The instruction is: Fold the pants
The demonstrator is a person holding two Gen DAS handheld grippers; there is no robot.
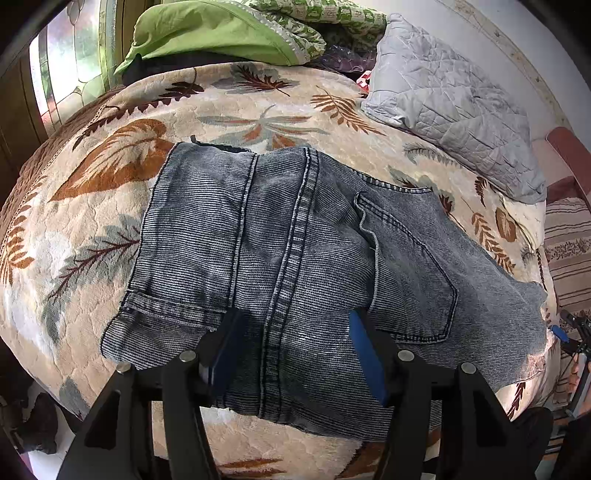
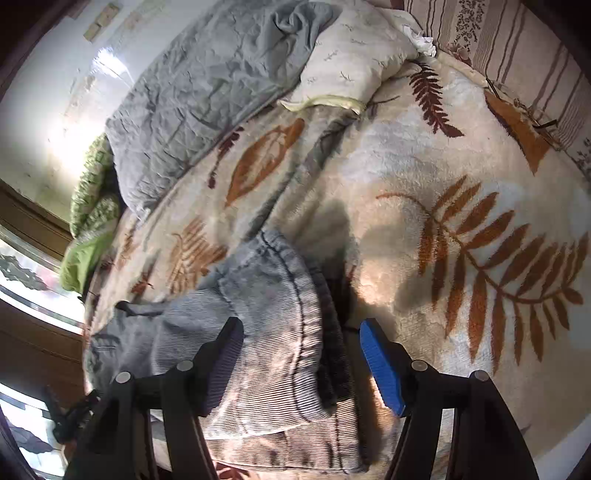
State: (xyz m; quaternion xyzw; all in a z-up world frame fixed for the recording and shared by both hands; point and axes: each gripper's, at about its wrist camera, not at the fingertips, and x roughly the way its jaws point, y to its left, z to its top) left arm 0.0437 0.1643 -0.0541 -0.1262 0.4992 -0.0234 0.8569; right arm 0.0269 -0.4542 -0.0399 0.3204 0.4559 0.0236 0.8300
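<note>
Grey-blue washed jeans (image 1: 288, 258) lie folded in a compact bundle on a leaf-patterned blanket (image 1: 110, 177), back pocket (image 1: 410, 273) facing up. My left gripper (image 1: 295, 332) is open just above the bundle's near edge, jaws astride the centre seam, holding nothing. In the right wrist view the same jeans (image 2: 273, 332) show their rounded folded end. My right gripper (image 2: 299, 336) is open over that end, empty. The right gripper also shows in the left wrist view (image 1: 565, 336) at the far right edge.
A grey quilted pillow (image 1: 450, 103) and green bedding (image 1: 221, 33) lie at the far side of the bed. A cream pillow (image 2: 354, 66) and striped fabric (image 2: 517, 55) lie near the right side. A window (image 1: 70, 62) is at the left.
</note>
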